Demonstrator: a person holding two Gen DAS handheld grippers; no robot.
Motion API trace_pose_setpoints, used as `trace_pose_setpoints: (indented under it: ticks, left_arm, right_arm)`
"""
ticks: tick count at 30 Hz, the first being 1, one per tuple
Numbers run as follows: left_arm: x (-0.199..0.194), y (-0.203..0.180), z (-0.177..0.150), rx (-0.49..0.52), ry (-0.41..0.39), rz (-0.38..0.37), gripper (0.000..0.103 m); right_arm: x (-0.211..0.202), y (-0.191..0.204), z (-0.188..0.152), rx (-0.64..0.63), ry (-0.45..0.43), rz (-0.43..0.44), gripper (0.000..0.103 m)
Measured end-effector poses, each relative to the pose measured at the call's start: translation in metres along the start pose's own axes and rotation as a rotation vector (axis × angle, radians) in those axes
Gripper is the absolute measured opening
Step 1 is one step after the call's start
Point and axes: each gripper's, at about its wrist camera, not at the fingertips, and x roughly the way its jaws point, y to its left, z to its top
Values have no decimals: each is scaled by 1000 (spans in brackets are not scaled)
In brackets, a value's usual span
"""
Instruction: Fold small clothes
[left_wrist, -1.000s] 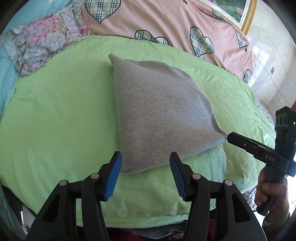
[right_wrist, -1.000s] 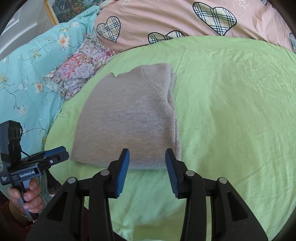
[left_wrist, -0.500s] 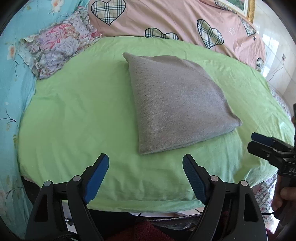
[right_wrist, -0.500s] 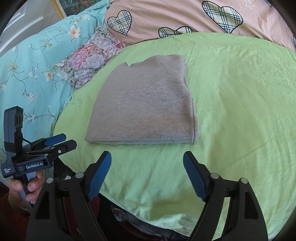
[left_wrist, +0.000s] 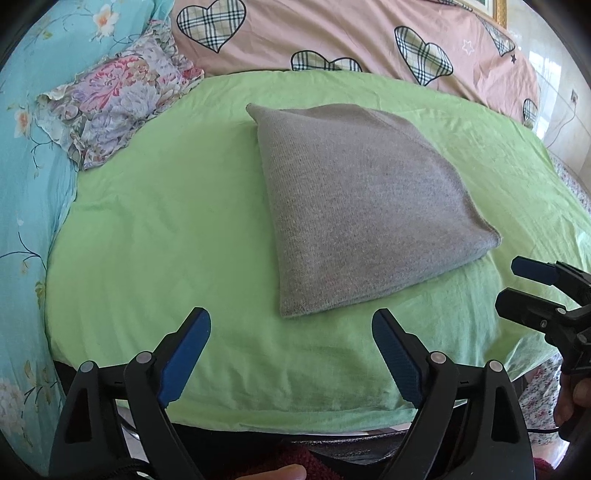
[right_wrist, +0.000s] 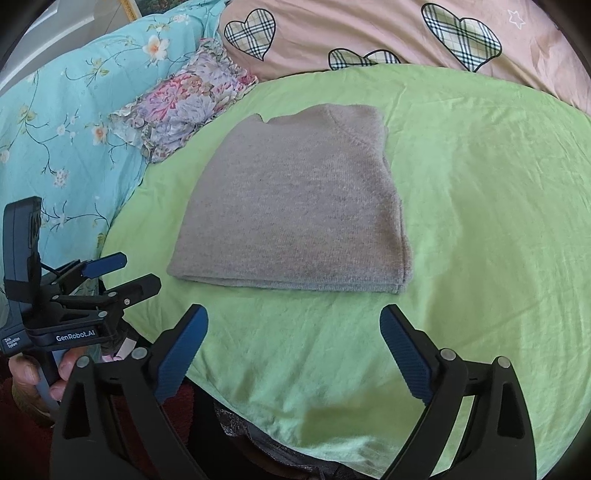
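A grey knitted garment (left_wrist: 354, 206) (right_wrist: 299, 214) lies folded into a flat square on the green sheet (left_wrist: 155, 229) (right_wrist: 491, 206). My left gripper (left_wrist: 291, 321) hovers just short of the garment's near corner, its jaws opening wide with nothing between them. My right gripper (right_wrist: 293, 314) hangs a little in front of the garment's near folded edge, its jaws also opening, empty. Each gripper shows at the edge of the other's view: the right gripper (left_wrist: 524, 284) beside the garment's right corner, the left gripper (right_wrist: 125, 271) off its left corner.
A floral pillow (left_wrist: 114, 99) (right_wrist: 184, 107) lies at the back left on a blue flowered cover (right_wrist: 62, 118). A pink quilt (left_wrist: 351, 33) with checked hearts runs along the back. The sheet's front edge (left_wrist: 280, 410) drops off just under my grippers.
Both grippers have opened from a narrow gap to wide and drawn back from the garment's near edge. The garment now lies free on the sheet.
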Motion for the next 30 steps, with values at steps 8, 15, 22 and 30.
trace_pose_setpoints:
  ticks: [8, 15, 22, 30]
  left_arm:
    - [4, -2, 11, 35, 14, 64, 93]
    - [10, -1, 31, 40, 14, 99, 93]
    - [15, 3, 48, 25, -5, 97, 94]
    - [20, 11, 69, -16, -38, 90, 94]
  right_arm:
    - [-1, 5, 13, -37, -5, -13, 95]
    - [4, 2, 37, -42, -7, -27, 96]
    - [12, 1, 58, -44, -8, -21, 97]
    - [27, -5, 72, -36, 6, -15, 97]
